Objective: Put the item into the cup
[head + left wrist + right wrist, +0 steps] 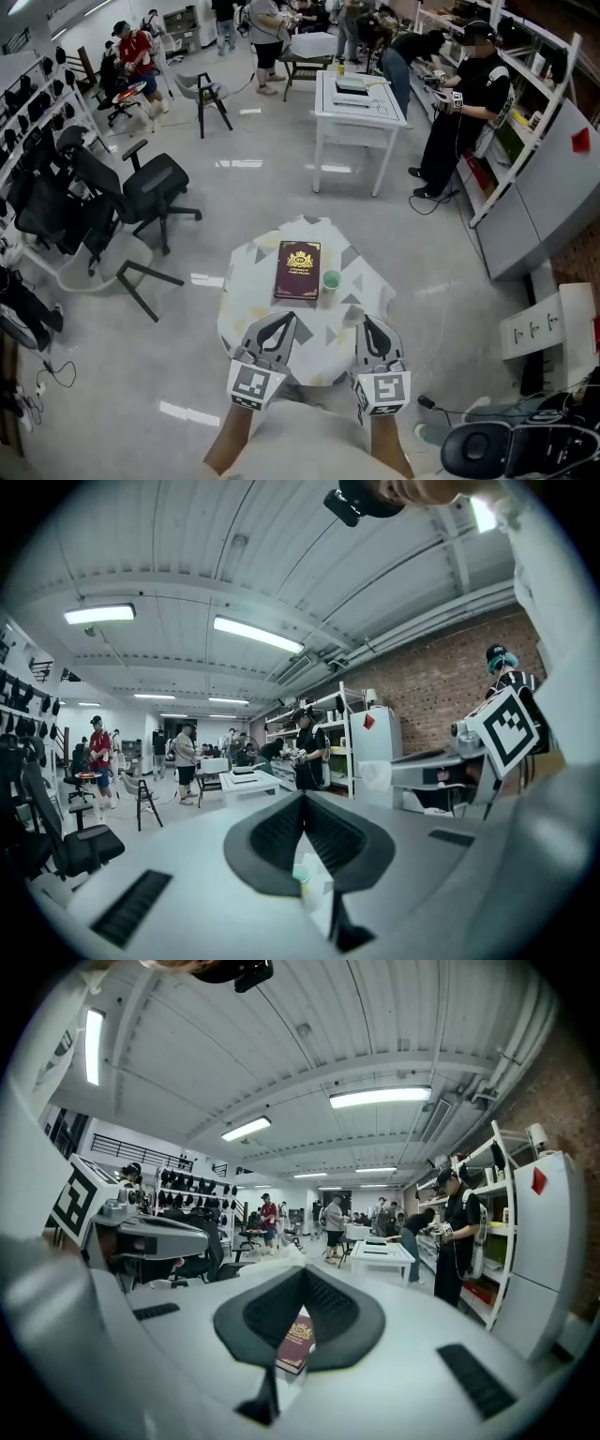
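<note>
A small green cup (pixel 331 280) stands on a round table with a patterned cloth (pixel 251 309), just right of a maroon book (pixel 297 270) with a gold emblem. My left gripper (pixel 285 318) hovers over the table's near edge, its jaws shut with nothing between them. My right gripper (pixel 367 322) hangs beside it, also shut and holding nothing. In the left gripper view, the left gripper (pixel 304 797) shows its tips touching, and the cup (pixel 300 876) peeks through below them. The right gripper (pixel 306 1270) frames the book (pixel 297 1344) in its own view. No other loose item shows.
Black office chairs (pixel 155 187) stand at the left. A white table (pixel 359 103) stands beyond on the grey floor. A person (pixel 464 112) works at the shelving (pixel 525 141) on the right. A white box (pixel 553 328) and a black chair seat (pixel 487 450) sit near right.
</note>
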Demonstrator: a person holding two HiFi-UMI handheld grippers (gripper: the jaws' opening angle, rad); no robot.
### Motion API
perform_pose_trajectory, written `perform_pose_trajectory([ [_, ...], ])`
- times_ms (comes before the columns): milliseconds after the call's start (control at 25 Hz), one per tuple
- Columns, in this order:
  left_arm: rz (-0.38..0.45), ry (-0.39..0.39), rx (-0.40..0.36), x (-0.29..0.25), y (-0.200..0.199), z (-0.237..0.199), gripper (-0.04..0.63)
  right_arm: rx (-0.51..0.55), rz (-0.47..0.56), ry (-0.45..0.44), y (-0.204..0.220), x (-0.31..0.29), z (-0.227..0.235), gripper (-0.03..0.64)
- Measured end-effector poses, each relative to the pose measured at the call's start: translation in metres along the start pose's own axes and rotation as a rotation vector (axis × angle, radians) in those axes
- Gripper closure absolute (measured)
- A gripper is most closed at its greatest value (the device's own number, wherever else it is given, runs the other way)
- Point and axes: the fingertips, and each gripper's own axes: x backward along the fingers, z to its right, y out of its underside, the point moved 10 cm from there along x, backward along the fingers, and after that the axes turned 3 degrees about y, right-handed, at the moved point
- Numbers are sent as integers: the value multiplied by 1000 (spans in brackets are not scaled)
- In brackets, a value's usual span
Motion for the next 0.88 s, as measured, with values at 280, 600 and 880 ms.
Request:
perform_pose_trajectory([
  [280,4,25,16,-17,2,-37,583,8,-18,24,-5,-33,-9,612],
  [600,7,54,43,-29,8,-76,583,13,-40,51,-11,-64,-24,612],
  [880,7,76,70,-38,17,-107,583,34,-79,82,-13,-83,-37,612],
])
